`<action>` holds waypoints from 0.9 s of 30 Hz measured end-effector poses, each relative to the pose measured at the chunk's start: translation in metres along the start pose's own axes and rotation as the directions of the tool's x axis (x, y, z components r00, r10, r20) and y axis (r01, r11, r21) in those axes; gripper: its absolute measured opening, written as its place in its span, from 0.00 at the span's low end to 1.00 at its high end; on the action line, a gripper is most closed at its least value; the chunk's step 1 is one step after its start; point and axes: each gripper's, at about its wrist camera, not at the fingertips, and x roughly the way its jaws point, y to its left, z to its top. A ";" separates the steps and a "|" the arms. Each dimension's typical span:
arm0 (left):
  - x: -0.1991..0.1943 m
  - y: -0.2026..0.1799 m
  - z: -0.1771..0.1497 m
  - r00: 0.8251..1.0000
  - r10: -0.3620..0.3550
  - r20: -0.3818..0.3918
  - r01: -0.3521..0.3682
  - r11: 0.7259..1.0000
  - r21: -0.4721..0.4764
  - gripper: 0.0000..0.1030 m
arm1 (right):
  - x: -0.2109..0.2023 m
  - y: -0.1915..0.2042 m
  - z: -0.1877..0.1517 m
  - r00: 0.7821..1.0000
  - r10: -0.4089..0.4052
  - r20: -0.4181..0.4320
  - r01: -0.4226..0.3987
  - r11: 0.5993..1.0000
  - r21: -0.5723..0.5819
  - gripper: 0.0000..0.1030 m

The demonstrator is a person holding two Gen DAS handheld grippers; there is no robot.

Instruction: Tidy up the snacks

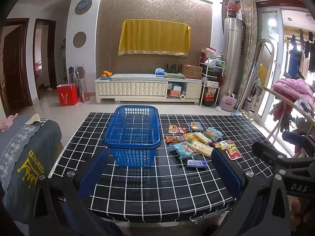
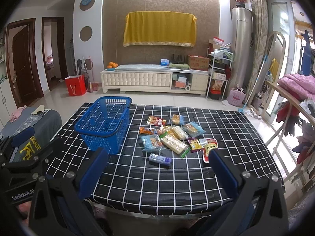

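On checked table (image 2: pixel 177 186), snack packets (image 2: pixel 173 135) lie heaped right of empty blue basket (image 2: pixel 104 122). Your left gripper (image 1: pixel 157 169) and right gripper (image 2: pixel 157 169) hover spread, holding nothing. Risk: overlapping slick wrappers, you pinch two or drop one; gum pack (image 2: pixel 159 159) may roll away.

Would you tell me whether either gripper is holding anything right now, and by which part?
Nothing is held: the left gripper and right gripper are both open and empty.

A home living room; TV cabinet (image 2: pixel 155 79) (covered screen (image 2: pixel 160 29) above).
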 end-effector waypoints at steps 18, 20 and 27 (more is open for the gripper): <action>-0.002 0.000 0.001 1.000 0.001 -0.002 -0.001 1.000 0.002 1.00 | -0.002 0.000 -0.002 1.000 0.004 0.001 -0.004 1.000 -0.001 1.00; -0.001 0.000 0.001 1.000 0.001 -0.001 -0.001 1.000 0.002 1.00 | -0.002 0.000 -0.002 1.000 0.004 0.002 -0.004 1.000 0.000 1.00; -0.002 0.000 0.001 1.000 0.003 -0.002 -0.003 1.000 0.003 1.00 | -0.002 -0.001 0.001 1.000 0.007 -0.004 -0.007 1.000 -0.003 1.00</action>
